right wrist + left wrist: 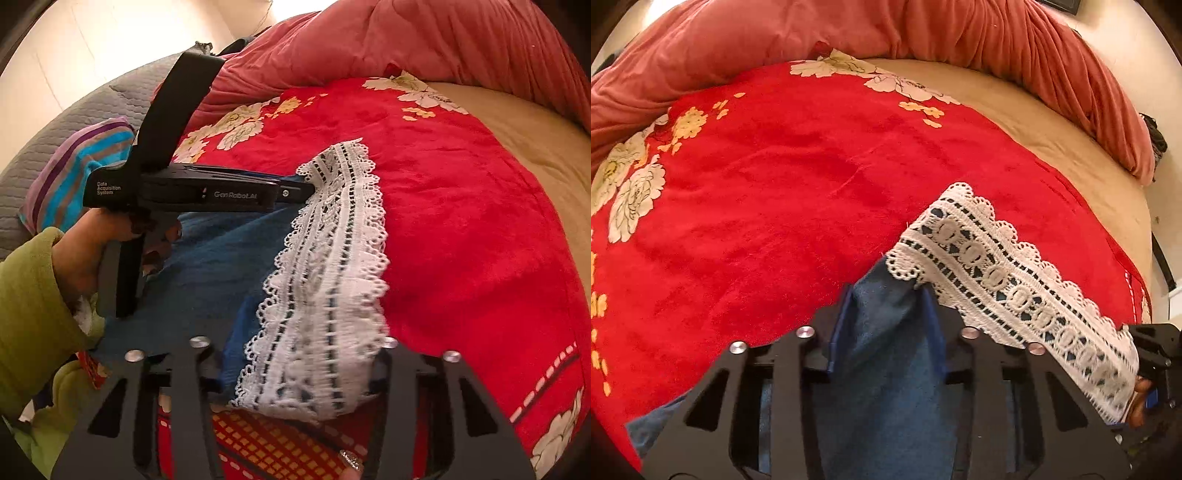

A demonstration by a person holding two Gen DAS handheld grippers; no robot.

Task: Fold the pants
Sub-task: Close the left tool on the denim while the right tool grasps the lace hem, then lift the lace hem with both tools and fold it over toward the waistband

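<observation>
The person's left hand (88, 258), in a green sleeve (33, 314), wraps the black handle from below, wrist low over the bed, holding the left gripper (308, 192) level and pointing across the blanket (461, 221). Its tip meets the far end of the lace hem (332, 258) of the pants (214, 266). From its own camera, the left gripper (890, 295) has blue denim bunched between its two blue-padded fingers (842, 325); the pads press into the cloth on both sides, so it is pinching the pants just behind the lace hem (1015, 273). The lace runs off to the right from there, toward another black tool at the frame's edge.

The right gripper (295, 369) sits at the near end of the same hem. The lace drapes over the space between its fingers and hides the tips; I cannot tell whether it is closed on the fabric or merely under it. A fingertip with a painted nail (351, 461) shows at the bottom edge.

The pants lie on the red flowered blanket, denim to the left, the white lace hem lifted and stretched between the two tools. A salmon duvet (443, 40) is heaped along the far side, tan sheet (546, 147) shows to the right, and a striped cloth (77, 170) lies on a grey quilt (55, 129) behind the left tool.
</observation>
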